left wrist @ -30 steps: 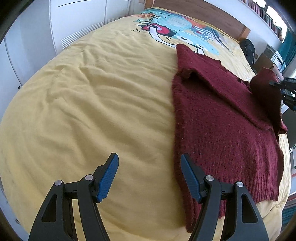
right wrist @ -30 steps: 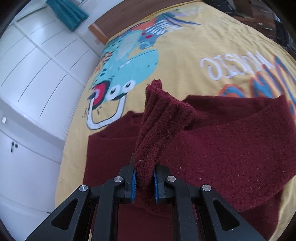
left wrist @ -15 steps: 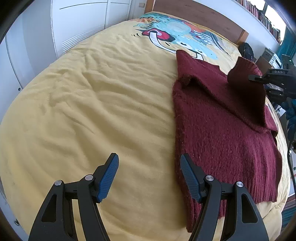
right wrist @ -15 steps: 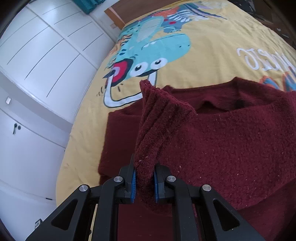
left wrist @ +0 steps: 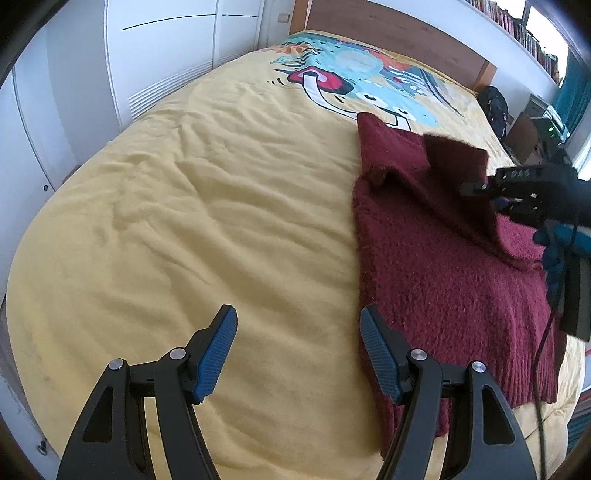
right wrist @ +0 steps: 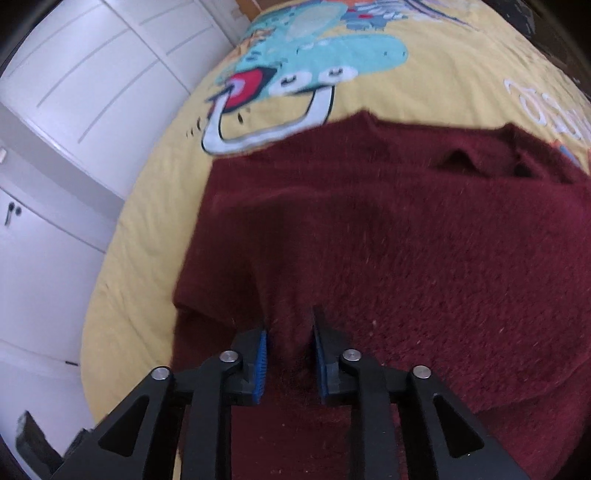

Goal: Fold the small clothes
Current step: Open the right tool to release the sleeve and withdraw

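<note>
Currently I list: bed [left wrist: 184,221], yellow cartoon-print cover. Sweater [left wrist: 443,280], fuzzy maroon knit, lying lengthwise, neck toward the headboard, hem near. Left gripper [left wrist: 297,350] spread, empty, beside the hem. Right gripper [right wrist: 289,360] opening, sleeve between its jaws.

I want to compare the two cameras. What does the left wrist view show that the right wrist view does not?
Only the left wrist view shows the open, empty left gripper, the wooden headboard and the right gripper from outside, over the sweater. Only the right wrist view shows the right gripper's blue pads opening with dark red knit between them, and white lettering. Both show the dark red knitted sweater on the yellow printed bedcover and white cupboards.
</note>
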`<state>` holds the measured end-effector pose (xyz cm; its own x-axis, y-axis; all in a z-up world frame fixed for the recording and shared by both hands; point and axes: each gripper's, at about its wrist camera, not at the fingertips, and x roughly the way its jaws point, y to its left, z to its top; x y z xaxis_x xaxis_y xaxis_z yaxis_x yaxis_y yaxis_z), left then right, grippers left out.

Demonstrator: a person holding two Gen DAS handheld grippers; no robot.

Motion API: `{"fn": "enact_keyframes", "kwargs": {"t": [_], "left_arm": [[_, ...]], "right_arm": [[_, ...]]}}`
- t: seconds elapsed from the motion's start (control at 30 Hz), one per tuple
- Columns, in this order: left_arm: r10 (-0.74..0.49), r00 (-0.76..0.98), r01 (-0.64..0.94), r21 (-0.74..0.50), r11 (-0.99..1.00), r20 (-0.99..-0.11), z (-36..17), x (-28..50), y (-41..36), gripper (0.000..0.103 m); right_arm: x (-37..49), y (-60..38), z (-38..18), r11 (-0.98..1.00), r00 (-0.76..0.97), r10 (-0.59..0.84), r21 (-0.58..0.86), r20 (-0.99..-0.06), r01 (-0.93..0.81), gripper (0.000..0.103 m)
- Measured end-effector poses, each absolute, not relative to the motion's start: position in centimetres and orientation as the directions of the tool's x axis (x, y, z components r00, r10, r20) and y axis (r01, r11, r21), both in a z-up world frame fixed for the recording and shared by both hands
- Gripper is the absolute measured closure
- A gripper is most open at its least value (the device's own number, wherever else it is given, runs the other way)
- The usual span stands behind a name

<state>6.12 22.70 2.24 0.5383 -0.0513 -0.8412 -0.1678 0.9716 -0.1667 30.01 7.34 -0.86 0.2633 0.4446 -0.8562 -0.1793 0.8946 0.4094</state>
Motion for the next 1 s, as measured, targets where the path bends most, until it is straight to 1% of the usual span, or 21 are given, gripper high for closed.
{"fn": "enact_keyframes", "kwargs": {"t": [0.03,0.1,0.13,0.33,0.47,0.57,0.6,0.67,0.77,0.83,0.9,1.0], "left_arm": [[-0.049,0.537,-0.168,-0.164,0.972,-0.842,2.3,6.1,22.7,0.039],[-0.044,0.536,-0.17,-0.159,0.973,-0.843,2.4,6.1,22.7,0.039],[-0.039,0.535,-0.171,-0.154,0.973,-0.844,2.5,6.1,22.7,0.039],[-0.02,0.543,-0.169,-0.132,0.977,-0.84,3.2,6.0,22.3,0.039],[-0.011,0.552,-0.164,-0.122,0.979,-0.834,3.7,5.8,21.9,0.039],[-0.009,0.553,-0.165,-0.12,0.979,-0.833,3.7,5.7,21.7,0.039],[-0.008,0.553,-0.165,-0.119,0.979,-0.833,3.7,5.8,21.7,0.039],[-0.007,0.552,-0.165,-0.117,0.979,-0.834,3.7,5.8,21.7,0.039],[0.0,0.55,-0.165,-0.108,0.98,-0.835,3.8,5.7,21.7,0.039],[0.01,0.549,-0.17,-0.1,0.98,-0.836,3.9,5.7,21.7,0.039],[0.019,0.549,-0.178,-0.095,0.98,-0.835,4.0,5.6,21.9,0.039],[0.036,0.552,-0.189,-0.083,0.978,-0.833,4.4,5.7,22.0,0.039]], "right_arm": [[29.8,7.7,-1.3,0.896,0.255,0.441,0.404,-0.861,-0.184,0.075],[29.3,8.3,-1.6,0.897,0.248,0.436,0.395,-0.865,-0.197,0.066],[29.1,8.6,-1.7,0.897,0.248,0.436,0.393,-0.865,-0.204,0.065],[28.1,9.7,-0.7,0.878,0.243,0.459,0.395,-0.854,-0.271,0.064],[27.5,9.0,1.3,0.877,0.288,0.456,0.369,-0.842,-0.309,0.064],[27.8,8.0,2.2,0.9,0.343,0.406,0.306,-0.847,-0.311,0.064],[28.0,7.7,2.1,0.914,0.362,0.367,0.26,-0.857,-0.311,0.063],[28.4,7.6,1.4,0.935,0.378,0.292,0.178,-0.879,-0.306,0.062],[28.6,7.3,-0.7,0.944,0.361,0.242,0.132,-0.901,-0.303,0.061],[28.1,7.9,-2.3,0.943,0.343,0.234,0.126,-0.91,-0.308,0.059],[27.4,8.4,-2.7,0.937,0.342,0.252,0.14,-0.905,-0.319,0.055],[27.0,7.7,-1.9,0.923,0.344,0.32,0.209,-0.883,-0.323,0.055]]}}
